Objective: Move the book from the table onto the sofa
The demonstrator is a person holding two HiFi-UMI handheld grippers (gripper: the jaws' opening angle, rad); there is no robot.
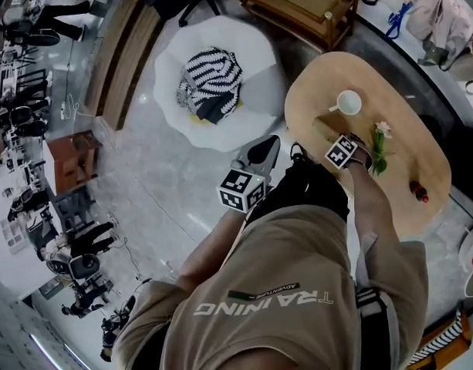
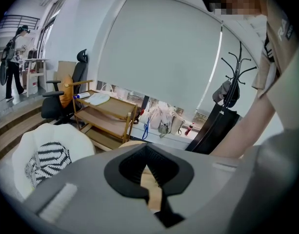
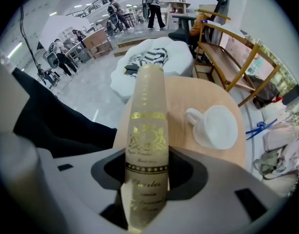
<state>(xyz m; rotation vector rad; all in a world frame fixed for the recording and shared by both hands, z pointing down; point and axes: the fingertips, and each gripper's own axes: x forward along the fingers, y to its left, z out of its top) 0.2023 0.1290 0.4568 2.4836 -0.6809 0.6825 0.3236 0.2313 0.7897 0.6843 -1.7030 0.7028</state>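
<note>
An oval wooden table (image 1: 425, 160) stands at the right. On it, a white cup (image 1: 348, 102) sits at the far end. A flower sprig (image 1: 380, 146) lies mid-table and a small red thing (image 1: 419, 192) nearer. A pale gold-printed book (image 3: 147, 145) is at the left edge.

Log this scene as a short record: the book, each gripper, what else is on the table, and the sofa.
book: cream spine with gold lettering, between the right gripper's jaws
right gripper: shut on the book, pointing down over the oval wooden table
left gripper: jaws together, empty
also on table: white cup, flower
sofa: white, striped cushion on it, no book yet
</note>
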